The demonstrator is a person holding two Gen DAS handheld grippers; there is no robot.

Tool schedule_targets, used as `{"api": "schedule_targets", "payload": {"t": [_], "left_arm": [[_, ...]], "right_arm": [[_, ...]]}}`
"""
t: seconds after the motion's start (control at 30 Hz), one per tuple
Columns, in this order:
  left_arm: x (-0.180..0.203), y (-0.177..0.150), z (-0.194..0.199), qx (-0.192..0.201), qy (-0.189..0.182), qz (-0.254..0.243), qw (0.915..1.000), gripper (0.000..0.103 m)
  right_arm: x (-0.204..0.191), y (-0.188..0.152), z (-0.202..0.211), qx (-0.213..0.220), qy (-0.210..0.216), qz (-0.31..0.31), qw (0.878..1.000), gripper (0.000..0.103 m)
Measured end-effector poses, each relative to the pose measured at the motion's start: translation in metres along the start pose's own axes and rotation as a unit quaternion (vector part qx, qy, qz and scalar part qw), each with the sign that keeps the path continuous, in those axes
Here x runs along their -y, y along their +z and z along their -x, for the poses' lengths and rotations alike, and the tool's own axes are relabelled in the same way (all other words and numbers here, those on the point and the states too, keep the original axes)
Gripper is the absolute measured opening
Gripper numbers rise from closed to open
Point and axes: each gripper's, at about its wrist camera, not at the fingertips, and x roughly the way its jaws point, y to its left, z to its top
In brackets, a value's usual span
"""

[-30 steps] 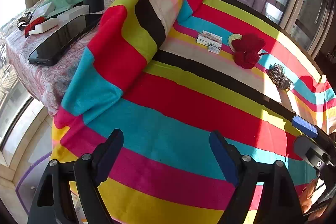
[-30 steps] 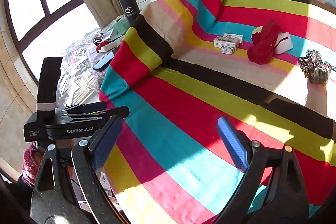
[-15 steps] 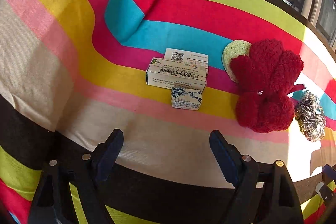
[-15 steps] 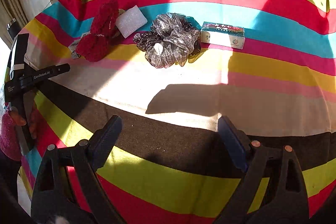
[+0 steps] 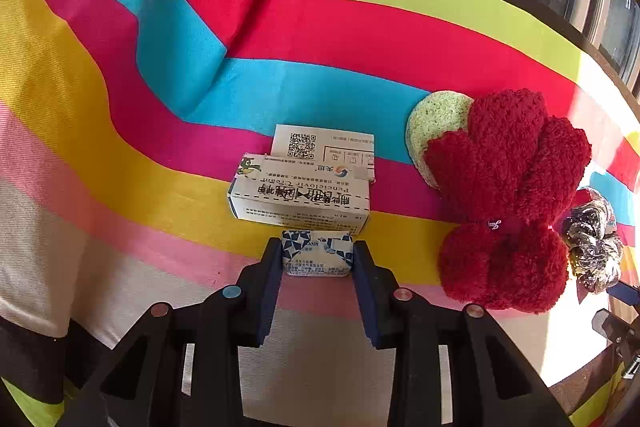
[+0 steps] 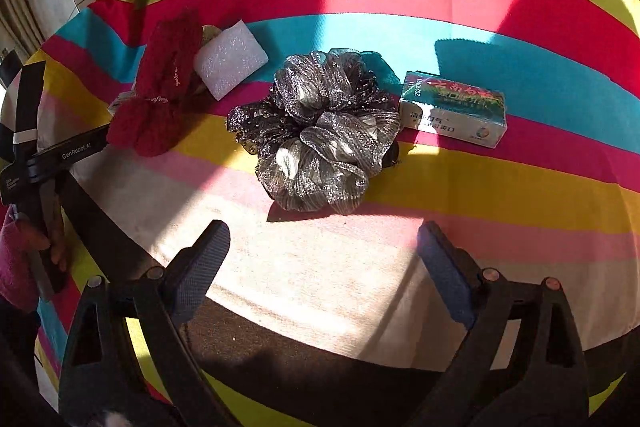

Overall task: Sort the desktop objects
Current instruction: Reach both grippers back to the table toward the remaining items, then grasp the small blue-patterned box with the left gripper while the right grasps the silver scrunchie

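The left claw (image 5: 317, 259) is closing on a small blue-and-white wrapped candy (image 5: 317, 253), which sits between the pads with both sides met; it is judged to be the first item picked for sorting. The candy lies on the striped cloth (image 5: 160, 107) covering the bench, touching the near side of a white medicine box (image 5: 300, 197), so a narrow grip from the near side is used to avoid the box. A flat white carton (image 5: 324, 147) lies just beyond. To the right rest a red plush bow (image 5: 504, 199) and a green sponge (image 5: 434, 119).

The right claw (image 6: 320, 259) is held released and empty, near a silver scrunchie (image 6: 320, 131), probably readied for it. A green box (image 6: 454, 109) lies just right of it, a white foam block (image 6: 230, 63) to the far left.
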Motion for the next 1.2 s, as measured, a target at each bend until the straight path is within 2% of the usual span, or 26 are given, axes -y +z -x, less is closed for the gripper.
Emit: {"api": "schedule_targets", "payload": {"t": [0.1,0.2,0.3,0.33,0.37,0.4,0.43,0.47,0.67,0.77,0.93,1.0,1.03,1.07,1.13,1.2], "left_arm": [[0.001,-0.002,0.001,-0.001,0.006,-0.003,1.0,0.035],[0.006,-0.003,0.001,-0.002,0.022,-0.015,0.9996,0.036],[0.005,-0.005,0.002,-0.002,0.021,-0.013,0.9997,0.036],[0.004,-0.005,0.002,-0.002,0.02,-0.01,0.9998,0.036],[0.003,-0.006,0.003,-0.002,0.019,-0.009,0.9998,0.036],[0.007,-0.009,0.006,-0.002,0.02,-0.01,0.9997,0.036],[0.007,-0.009,0.006,-0.002,0.022,-0.01,0.9997,0.036],[0.007,-0.01,0.007,-0.002,0.022,-0.011,0.9997,0.036],[0.002,-0.01,0.007,-0.002,0.026,-0.011,0.9996,0.036],[0.008,-0.016,0.013,-0.002,0.033,-0.006,0.9994,0.036],[0.008,-0.021,0.018,-0.001,0.052,-0.01,0.9986,0.036],[0.009,-0.023,0.019,-0.001,0.057,-0.013,0.9983,0.036],[0.01,-0.024,0.02,-0.001,0.061,-0.016,0.998,0.036],[0.011,-0.025,0.021,-0.001,0.063,-0.018,0.9978,0.036],[0.01,-0.026,0.023,-0.001,0.062,-0.017,0.9979,0.036],[0.004,-0.028,0.024,-0.002,0.051,-0.005,0.9987,0.038]], "right_arm": [[-0.006,0.015,-0.012,0.002,-0.005,-0.005,1.0,0.097],[-0.009,0.027,-0.024,-0.003,-0.041,-0.001,0.999,0.099],[-0.012,0.028,-0.029,-0.003,-0.074,0.019,0.997,0.101],[-0.014,0.025,-0.027,0.006,-0.088,0.026,0.996,0.09],[-0.016,0.021,-0.021,0.019,-0.085,0.029,0.996,0.065],[-0.018,0.017,-0.015,0.023,-0.084,0.033,0.996,0.049],[-0.02,0.012,-0.011,0.022,-0.083,0.037,0.996,0.022],[-0.022,0.004,-0.005,0.02,-0.08,0.043,0.996,0.01],[-0.027,-0.058,0.041,0.025,-0.038,0.086,0.995,0.007],[-0.022,-0.092,0.068,0.032,-0.011,0.086,0.996,0.007],[-0.011,-0.12,0.097,0.039,0.025,0.068,0.997,0.007],[-0.013,-0.109,0.089,0.023,0.019,0.069,0.997,0.007],[-0.01,-0.098,0.082,0.016,0.015,0.055,0.998,0.014],[-0.005,-0.088,0.076,0.01,0.013,0.036,0.999,0.048],[0.003,-0.054,0.056,0.014,-0.002,-0.004,1.0,0.102],[0.009,-0.03,0.039,0.015,-0.005,-0.032,0.999,0.101]]}}
